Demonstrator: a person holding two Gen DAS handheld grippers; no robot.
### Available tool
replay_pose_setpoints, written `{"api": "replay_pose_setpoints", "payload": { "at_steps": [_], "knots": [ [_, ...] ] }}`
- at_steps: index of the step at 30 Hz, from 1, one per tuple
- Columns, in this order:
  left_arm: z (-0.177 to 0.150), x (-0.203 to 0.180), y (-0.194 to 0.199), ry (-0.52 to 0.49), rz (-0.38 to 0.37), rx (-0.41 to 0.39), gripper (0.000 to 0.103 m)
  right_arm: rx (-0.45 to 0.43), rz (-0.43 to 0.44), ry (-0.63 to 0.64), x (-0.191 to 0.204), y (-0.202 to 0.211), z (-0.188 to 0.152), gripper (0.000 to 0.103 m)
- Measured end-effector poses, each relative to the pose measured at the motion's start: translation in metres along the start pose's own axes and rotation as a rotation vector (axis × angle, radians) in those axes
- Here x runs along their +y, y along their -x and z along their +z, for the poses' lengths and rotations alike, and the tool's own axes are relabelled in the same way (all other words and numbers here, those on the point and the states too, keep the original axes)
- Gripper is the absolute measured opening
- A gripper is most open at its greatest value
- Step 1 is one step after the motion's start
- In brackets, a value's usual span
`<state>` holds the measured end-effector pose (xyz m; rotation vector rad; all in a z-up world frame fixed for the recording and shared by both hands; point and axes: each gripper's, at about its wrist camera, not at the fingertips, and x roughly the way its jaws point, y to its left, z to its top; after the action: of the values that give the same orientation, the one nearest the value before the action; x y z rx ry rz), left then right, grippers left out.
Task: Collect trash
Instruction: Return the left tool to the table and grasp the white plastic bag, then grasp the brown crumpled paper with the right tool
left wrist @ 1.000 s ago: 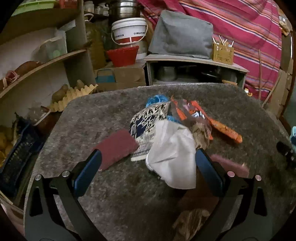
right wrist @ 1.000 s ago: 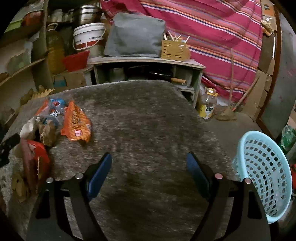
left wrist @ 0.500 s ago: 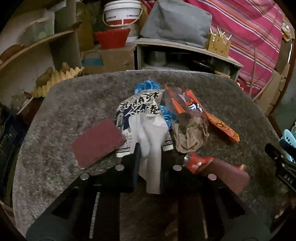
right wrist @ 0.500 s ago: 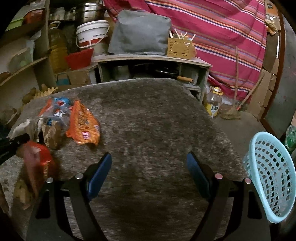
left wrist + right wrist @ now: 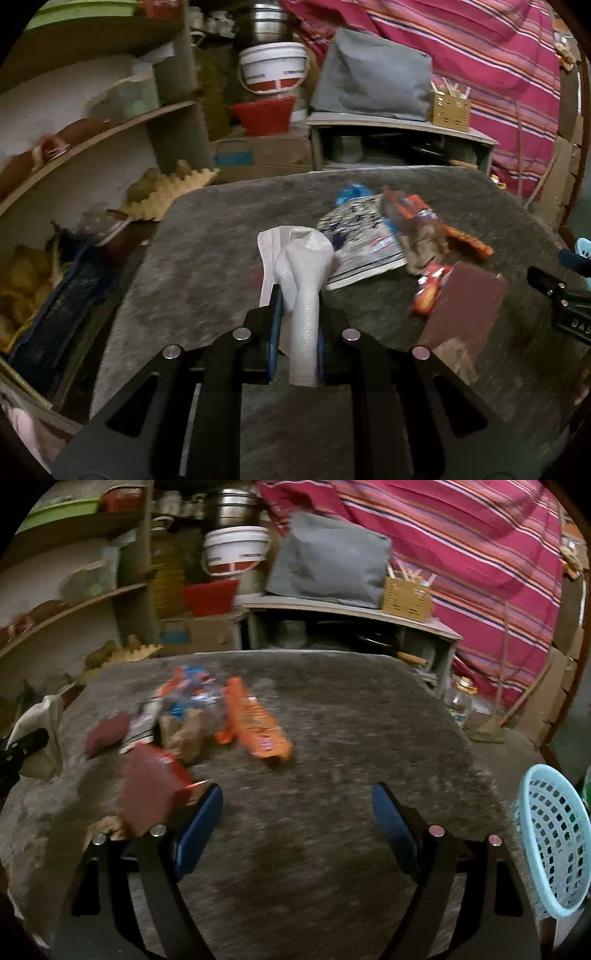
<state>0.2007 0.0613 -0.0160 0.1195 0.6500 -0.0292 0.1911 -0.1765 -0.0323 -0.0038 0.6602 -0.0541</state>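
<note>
My left gripper is shut on a white plastic bag and holds it above the grey table; the bag also shows at the left edge of the right wrist view. A pile of trash lies on the table: a blue-white printed wrapper, an orange snack packet, a crumpled brown paper, a red wrapper and two maroon pads. My right gripper is open and empty over bare table right of the pile.
A light-blue mesh basket stands off the table's right edge. Shelves with clutter run along the left. A low cabinet with a grey bag and a white bucket stands behind the table. A striped cloth hangs at the back right.
My left gripper closed on the white bag and lifted it clear of the pile, moving left. My right gripper shifted toward the pile and stays open.
</note>
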Motion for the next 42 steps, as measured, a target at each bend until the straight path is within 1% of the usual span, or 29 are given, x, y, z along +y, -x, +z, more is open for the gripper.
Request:
{"api": "replay_pose_setpoints", "payload": {
  "at_steps": [3,8,11,15,17,20,24,26,27,29,31,32,37,39,42],
  "knots": [
    [-0.013,0.022,0.011,0.032,0.025,-0.009,0.014,-0.005,0.031,0.049,0.026,0.008,-0.006,0.081],
    [-0.032,0.054,0.020,0.043,0.069,-0.005,0.014,-0.013,0.080,0.129,0.071,0.022,-0.017,0.081],
    [-0.040,0.069,0.028,0.047,0.081,-0.015,0.014,0.012,0.113,0.159,0.090,0.022,-0.025,0.081],
    [-0.048,0.084,0.031,0.062,0.096,-0.010,0.014,0.055,0.132,0.167,0.106,0.015,-0.034,0.081],
    [-0.049,0.092,0.031,0.077,0.097,-0.009,0.014,0.058,0.127,0.177,0.110,0.013,-0.036,0.081],
    [-0.048,0.096,0.032,0.088,0.104,-0.014,0.014,0.068,0.119,0.186,0.116,0.007,-0.037,0.081],
    [-0.047,0.095,0.031,0.093,0.103,-0.012,0.014,0.094,0.146,0.166,0.116,0.001,-0.038,0.080],
    [-0.048,0.092,0.032,0.085,0.103,-0.015,0.014,0.102,0.155,0.173,0.118,-0.001,-0.039,0.077],
    [-0.048,0.090,0.032,0.079,0.103,-0.016,0.014,0.103,0.164,0.181,0.120,-0.001,-0.040,0.073],
    [-0.047,0.087,0.032,0.071,0.104,-0.017,0.014,0.107,0.185,0.186,0.123,-0.001,-0.041,0.061],
    [-0.046,0.086,0.032,0.071,0.101,-0.016,0.014,0.132,0.240,0.181,0.125,-0.003,-0.041,0.045],
    [-0.046,0.085,0.031,0.073,0.100,-0.016,0.014,0.142,0.264,0.175,0.125,-0.004,-0.042,0.045],
    [-0.041,0.079,0.029,0.073,0.094,-0.018,0.014,0.121,0.285,0.169,0.122,0.000,-0.038,0.043],
    [-0.037,0.074,0.030,0.067,0.094,-0.023,0.014,0.102,0.292,0.162,0.116,0.006,-0.034,0.043],
    [-0.030,0.065,0.032,0.066,0.089,-0.040,0.014,0.054,0.274,0.161,0.104,0.019,-0.026,0.043]
  ]
}}
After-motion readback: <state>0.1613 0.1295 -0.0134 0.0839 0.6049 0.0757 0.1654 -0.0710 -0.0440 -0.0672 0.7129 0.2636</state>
